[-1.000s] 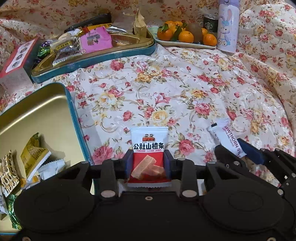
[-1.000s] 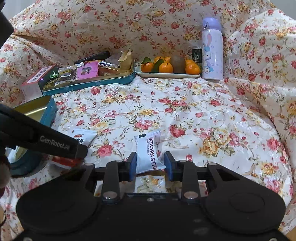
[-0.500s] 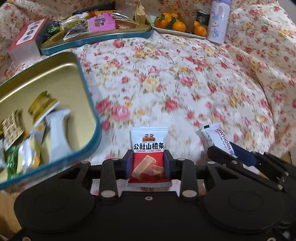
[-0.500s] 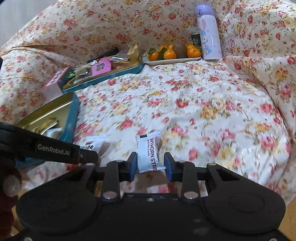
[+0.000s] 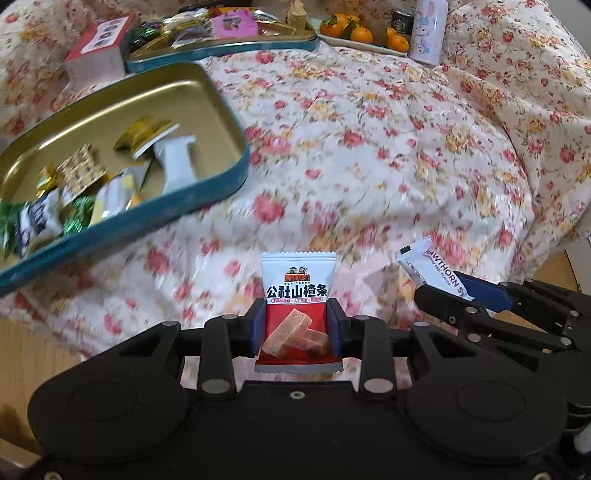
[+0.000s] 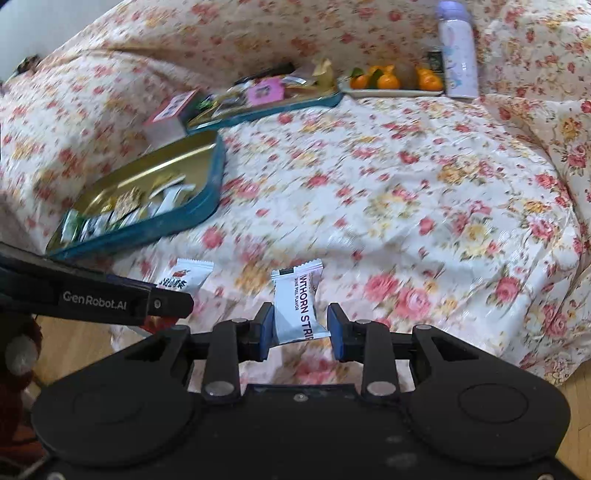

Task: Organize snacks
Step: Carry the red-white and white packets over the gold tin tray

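My left gripper (image 5: 297, 325) is shut on a red-and-white hawthorn snack packet (image 5: 298, 295), held upright above the near edge of the floral bedspread. My right gripper (image 6: 300, 325) is shut on a white hawthorn strip packet (image 6: 295, 306). The two grippers hang side by side. In the left wrist view the strip packet (image 5: 430, 267) shows at the right. The right wrist view has the left gripper (image 6: 162, 302) and its packet (image 6: 186, 277) at the left. An open teal tin (image 5: 221, 192), gold inside, lies ahead to the left with several wrapped snacks in it.
At the back stand a second teal tin (image 5: 221, 55) heaped with snacks, a pink-topped box (image 5: 96, 51), a plate of oranges (image 5: 362, 35), a dark can (image 5: 402, 16) and a pale bottle (image 5: 426, 31). Wooden floor (image 5: 22, 354) shows below the bedspread's near edge.
Both grippers have drawn back toward the bedspread's near edge, each still holding its packet. The open tin has slid from the lower left to farther ahead, and its whole inside shows.
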### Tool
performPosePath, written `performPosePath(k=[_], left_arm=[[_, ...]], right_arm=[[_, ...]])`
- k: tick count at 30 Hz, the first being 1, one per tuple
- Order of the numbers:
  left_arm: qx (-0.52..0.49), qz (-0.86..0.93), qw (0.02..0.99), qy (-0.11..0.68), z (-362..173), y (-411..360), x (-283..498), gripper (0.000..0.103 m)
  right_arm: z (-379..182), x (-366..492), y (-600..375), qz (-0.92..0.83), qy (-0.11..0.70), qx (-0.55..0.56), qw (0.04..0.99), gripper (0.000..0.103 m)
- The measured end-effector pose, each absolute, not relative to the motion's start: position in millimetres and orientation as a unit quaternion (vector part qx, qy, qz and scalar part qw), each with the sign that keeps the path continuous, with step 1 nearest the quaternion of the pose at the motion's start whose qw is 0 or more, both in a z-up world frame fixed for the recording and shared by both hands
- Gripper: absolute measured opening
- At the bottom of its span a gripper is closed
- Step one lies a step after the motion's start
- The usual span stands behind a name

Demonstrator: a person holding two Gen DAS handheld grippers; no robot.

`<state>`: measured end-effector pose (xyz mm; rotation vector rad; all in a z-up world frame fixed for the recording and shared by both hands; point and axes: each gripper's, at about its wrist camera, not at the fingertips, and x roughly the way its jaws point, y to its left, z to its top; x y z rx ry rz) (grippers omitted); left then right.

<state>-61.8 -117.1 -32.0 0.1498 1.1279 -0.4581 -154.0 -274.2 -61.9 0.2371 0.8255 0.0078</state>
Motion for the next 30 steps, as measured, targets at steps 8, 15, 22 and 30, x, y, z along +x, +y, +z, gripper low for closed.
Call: performPosePath(k=[8,15,22,30], left_arm=[[0.070,-0.195,0.818,0.536,-34,-82,-81,0.042],[0.041,-0.155,0.832,0.531,-23,-32,-74,0.042],[0.015,-0.117,0.863,0.491,4,6,-46,0.042],[-0.010,-0.073,0.889,0.452,21,34,17,0.042]], right_arm=[[-66,-166,-245,0.053,0.437,0.096,0.893,0.033],[-56,-159,-217,0.114,0.451,0.066,0.883,0.033],[-38,-132,-183,0.179,0.443,0.072,0.876,0.033],[-6,-83,-154,0.190,0.392,0.051,0.899,0.033]])
